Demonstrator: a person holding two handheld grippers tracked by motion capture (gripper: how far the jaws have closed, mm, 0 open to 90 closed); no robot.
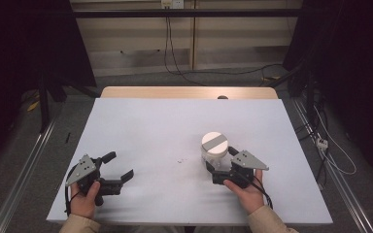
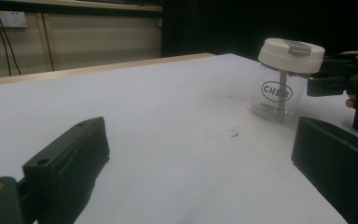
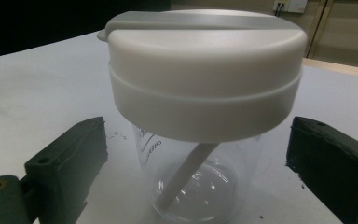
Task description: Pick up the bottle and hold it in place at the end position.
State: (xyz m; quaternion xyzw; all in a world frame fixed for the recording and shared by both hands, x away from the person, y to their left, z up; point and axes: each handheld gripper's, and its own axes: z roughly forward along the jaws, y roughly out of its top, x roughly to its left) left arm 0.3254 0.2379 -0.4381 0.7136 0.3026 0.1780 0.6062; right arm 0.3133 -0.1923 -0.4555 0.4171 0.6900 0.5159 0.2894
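Observation:
A clear plastic jar (image 1: 214, 148) with a white lid and a grey lid strip stands upright on the white table top (image 1: 165, 121), right of centre. A white stick leans inside it. My right gripper (image 1: 221, 160) is open, with one jaw on each side of the jar. In the right gripper view the jar (image 3: 205, 70) is close up, and a gap shows between it and each black jaw. My left gripper (image 1: 120, 165) rests open at the front left, nothing between its jaws. In the left gripper view the jar (image 2: 282, 88) stands far right, the right gripper (image 2: 326, 74) around it.
A few dark specks (image 1: 182, 160) mark the sheet left of the jar. The table's wooden edge (image 1: 189, 92) shows at the back. Cables (image 1: 320, 141) and metal rails (image 1: 24, 165) lie on the floor along both sides. A wall socket (image 2: 4, 18) sits behind.

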